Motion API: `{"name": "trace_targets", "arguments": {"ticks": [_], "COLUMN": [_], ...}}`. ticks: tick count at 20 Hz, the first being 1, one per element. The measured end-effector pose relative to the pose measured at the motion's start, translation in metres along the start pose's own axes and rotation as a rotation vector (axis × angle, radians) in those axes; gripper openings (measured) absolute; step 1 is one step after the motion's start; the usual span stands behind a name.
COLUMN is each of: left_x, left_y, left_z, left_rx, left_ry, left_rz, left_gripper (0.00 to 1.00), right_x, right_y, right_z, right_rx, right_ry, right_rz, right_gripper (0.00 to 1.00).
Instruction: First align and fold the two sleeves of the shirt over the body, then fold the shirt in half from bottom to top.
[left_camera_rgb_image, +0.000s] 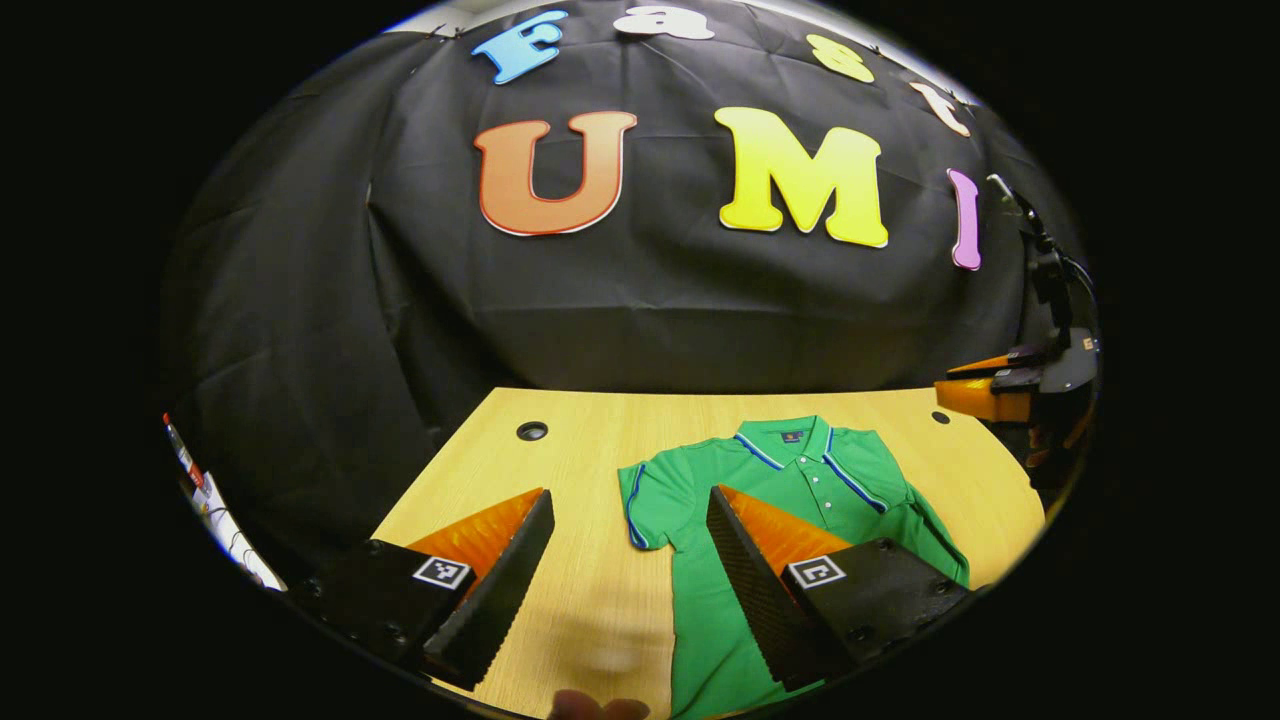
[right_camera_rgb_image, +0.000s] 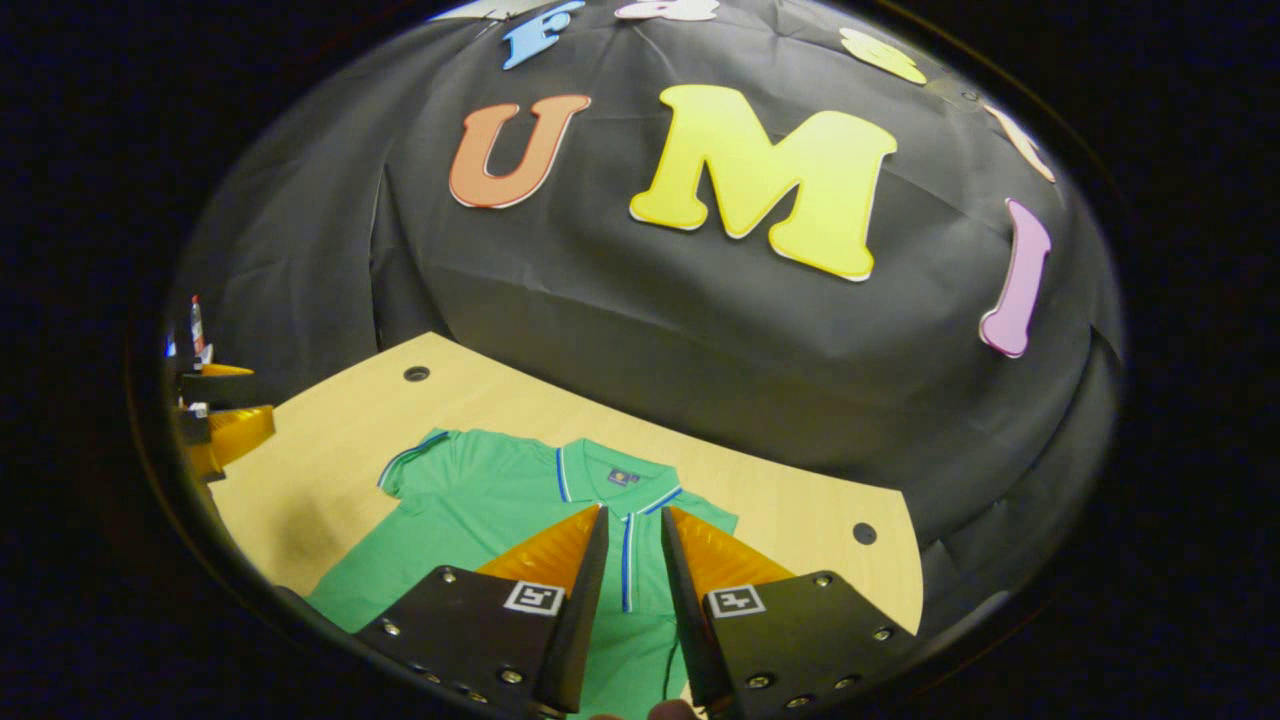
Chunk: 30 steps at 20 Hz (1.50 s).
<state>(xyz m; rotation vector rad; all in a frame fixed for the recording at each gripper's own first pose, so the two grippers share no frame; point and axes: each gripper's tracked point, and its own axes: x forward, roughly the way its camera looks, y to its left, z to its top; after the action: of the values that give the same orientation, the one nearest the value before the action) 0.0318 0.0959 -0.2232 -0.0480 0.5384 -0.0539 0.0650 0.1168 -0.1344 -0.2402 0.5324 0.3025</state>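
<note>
Shirt: green polo shirt (left_camera_rgb_image: 800, 480) lies flat on wooden table (left_camera_rgb_image: 560, 470), collar toward the black cloth wall, both short sleeves spread out.
Left gripper (left_camera_rgb_image: 630, 520): above table's near edge, fingers wide apart, holding nothing.
Right gripper (right_camera_rgb_image: 634, 535): over the shirt's placket, fingers close together with a narrow gap, gripping nothing.
Table: round holes near far corners.

The left claw (left_camera_rgb_image: 628, 560) has two wedge-shaped fingers (left_camera_rgb_image: 500, 590) with ridged inner faces, each mounted on a dark block bearing a small square black-and-white marker (left_camera_rgb_image: 443, 572). The right claw (right_camera_rgb_image: 633, 600) is built alike, with round screws (right_camera_rgb_image: 512, 676) along its dark blocks and matching markers (right_camera_rgb_image: 737, 601).
</note>
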Motion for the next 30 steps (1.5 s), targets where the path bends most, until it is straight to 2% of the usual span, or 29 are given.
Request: {"name": "trace_targets", "arguments": {"ticks": [5, 10, 15, 16, 21, 23, 27, 28, 30], "left_x": [0.034, 0.068, 0.099, 0.104, 0.128, 0.138, 0.158, 0.163, 0.17], "left_y": [-0.013, -0.023, -0.03, -0.028, -0.022, -0.018, -0.009, -0.006, -0.004], "left_z": [-0.004, -0.011, -0.03, -0.034, -0.059, -0.066, -0.085, -0.088, -0.092], "left_rx": [0.021, 0.059, 0.075, 0.082, 0.106, 0.123, 0.185, 0.195, 0.193], "left_ry": [0.016, 0.036, 0.087, 0.097, 0.158, 0.176, 0.229, 0.237, 0.236], "left_rz": [-0.053, -0.081, -0.097, -0.096, -0.086, -0.073, -0.015, -0.003, -0.003], "left_gripper": [0.99, 0.99, 0.99, 0.99, 1.0, 1.0, 0.99, 0.99, 1.0], "right_x": [-0.041, -0.069, -0.079, -0.079, -0.084, -0.086, -0.084, -0.084, -0.086], "right_y": [-0.027, -0.054, -0.058, -0.059, -0.058, -0.058, -0.06, -0.06, -0.058], "right_z": [0.003, -0.005, -0.017, -0.019, -0.03, -0.036, -0.052, -0.056, -0.057], "right_rx": [0.047, 0.007, 0.01, 0.015, 0.044, 0.044, 0.047, 0.047, 0.055], "right_ry": [-0.022, -0.024, -0.009, -0.004, 0.01, 0.018, 0.06, 0.075, 0.085], "right_rz": [-0.05, -0.119, -0.123, -0.123, -0.117, -0.116, -0.118, -0.117, -0.113], "right_gripper": [0.37, 0.41, 0.41, 0.37, 0.37, 0.41, 0.41, 0.38, 0.38]}}
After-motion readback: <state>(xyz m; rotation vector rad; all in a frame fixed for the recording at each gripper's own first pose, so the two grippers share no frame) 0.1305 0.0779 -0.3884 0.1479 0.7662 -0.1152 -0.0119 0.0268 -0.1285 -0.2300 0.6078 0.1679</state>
